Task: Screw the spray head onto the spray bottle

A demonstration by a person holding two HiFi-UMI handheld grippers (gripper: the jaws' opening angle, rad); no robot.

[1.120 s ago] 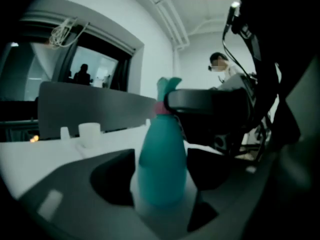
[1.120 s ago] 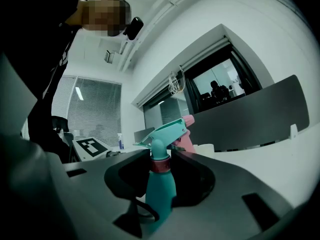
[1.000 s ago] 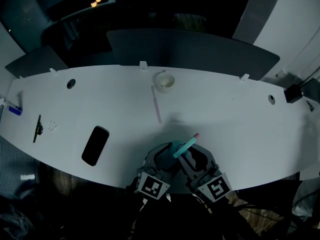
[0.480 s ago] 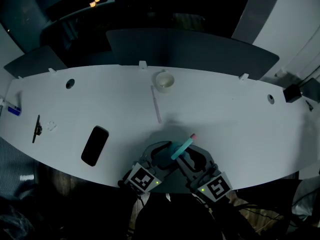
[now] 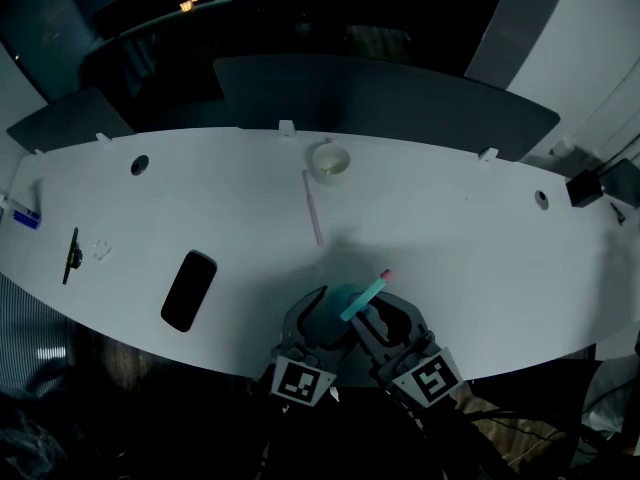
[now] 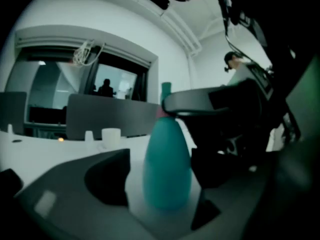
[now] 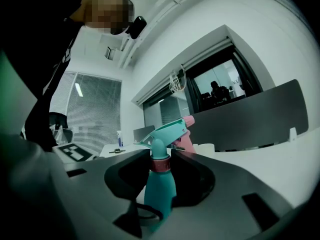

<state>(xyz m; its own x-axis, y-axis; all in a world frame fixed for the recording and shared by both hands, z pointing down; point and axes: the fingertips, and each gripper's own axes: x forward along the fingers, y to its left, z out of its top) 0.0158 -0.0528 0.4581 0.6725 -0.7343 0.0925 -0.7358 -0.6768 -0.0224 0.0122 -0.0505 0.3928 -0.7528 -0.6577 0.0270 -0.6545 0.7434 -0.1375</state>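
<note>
The left gripper (image 6: 161,174) stands open. Its jaws have just been opening, and the teal spray bottle (image 6: 167,164) stands upright between them, with a strip of white table showing between the bottle and the pad on the left of the left gripper view. On the other side the bottle's edge runs right along the pad, and it is not clear whether they touch.

The right gripper (image 7: 161,176) is closed on the spray head (image 7: 167,131). Its two dark pads press from either side at the pink collar (image 7: 160,164) where the head meets the bottle's neck. The teal trigger part rises above these jaws, and the pink nozzle (image 5: 387,272) points beyond them, away from the person.

In the head view the two grippers meet over the near edge of the white table (image 5: 480,268), each reaching in from its own side (the bottle sits low between them, mostly covered).

Beyond the jaws a thin pale rod (image 5: 313,208) lies on the table, and farther beyond it is a white cup-like thing (image 5: 330,161). A black phone (image 5: 190,290) lies flat well out to the left of the left gripper's jaws.
</note>
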